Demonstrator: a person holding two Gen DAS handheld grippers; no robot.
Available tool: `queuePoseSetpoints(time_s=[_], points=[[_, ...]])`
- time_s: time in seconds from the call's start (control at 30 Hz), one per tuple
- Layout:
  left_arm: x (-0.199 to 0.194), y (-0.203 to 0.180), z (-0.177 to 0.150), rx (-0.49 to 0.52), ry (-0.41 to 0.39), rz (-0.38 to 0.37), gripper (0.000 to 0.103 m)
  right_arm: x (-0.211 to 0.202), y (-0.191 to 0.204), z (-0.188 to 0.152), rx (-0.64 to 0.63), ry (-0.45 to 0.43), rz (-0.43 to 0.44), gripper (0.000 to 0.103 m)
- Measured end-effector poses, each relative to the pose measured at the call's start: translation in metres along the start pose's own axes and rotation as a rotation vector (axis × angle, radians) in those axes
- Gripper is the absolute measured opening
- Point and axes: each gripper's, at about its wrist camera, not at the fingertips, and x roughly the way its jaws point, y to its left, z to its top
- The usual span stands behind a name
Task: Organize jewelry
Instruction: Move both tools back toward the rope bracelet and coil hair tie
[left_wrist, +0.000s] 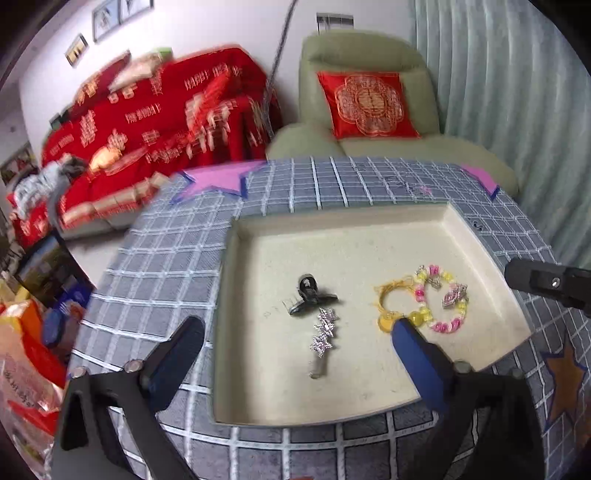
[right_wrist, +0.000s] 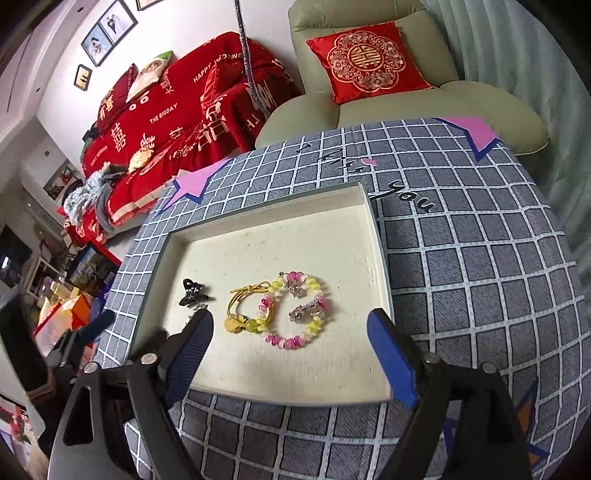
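A cream tray (left_wrist: 369, 221) (right_wrist: 380, 236) sits on the checked tablecloth. Inside it lie a black claw clip (left_wrist: 308, 301) (right_wrist: 192, 291), a silver rhinestone hair clip (left_wrist: 323, 338), a gold bracelet (left_wrist: 388, 306) (right_wrist: 242, 304) and a pink-and-yellow beaded bracelet (left_wrist: 445, 306) (right_wrist: 291, 339) with two small sparkly charms (right_wrist: 306, 310) within its loop. My left gripper (left_wrist: 295, 332) hangs open above the tray's near left part, nothing between its fingers. My right gripper (right_wrist: 290, 328) is open above the bracelets, holding nothing. Its finger shows at the right edge (left_wrist: 543, 282) of the left wrist view.
The table (right_wrist: 461, 258) wears a grey-blue checked cloth with star patches. Behind it stand a green armchair (right_wrist: 369, 103) with a red cushion and a sofa under a red blanket (right_wrist: 177, 122). Bags and boxes (left_wrist: 29, 332) crowd the floor at the left.
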Motion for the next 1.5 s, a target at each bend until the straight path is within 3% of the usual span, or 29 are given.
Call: queuePoseSetpoints(time_s=[0.07,0.13,0.3,0.67,1.07,1.5], points=[[-0.008,-0.001,-0.002,0.017,0.001,-0.01,0.103,-0.006,-0.001,-0.003,0.005,-0.009,-0.001,0.091],[-0.016,-0.001,-0.006,0.028,-0.006,-0.01,0.103,-0.011,-0.003,-0.006,0.008,-0.012,0.002,0.103],[-0.039,-0.002,-0.023,0.061,-0.026,-0.03,0.103,-0.032,-0.003,-0.017,-0.015,-0.051,0.005,0.103],[-0.076,-0.003,-0.089,0.133,0.035,-0.116,0.103,-0.061,-0.008,-0.068,-0.011,0.024,-0.002,0.103],[-0.103,-0.007,-0.153,0.188,0.086,-0.145,0.103,-0.066,0.0,-0.141,-0.094,0.122,-0.036,0.103],[-0.108,-0.003,-0.176,0.174,0.11,-0.131,0.103,-0.081,-0.015,-0.192,-0.109,0.147,-0.089,0.102]])
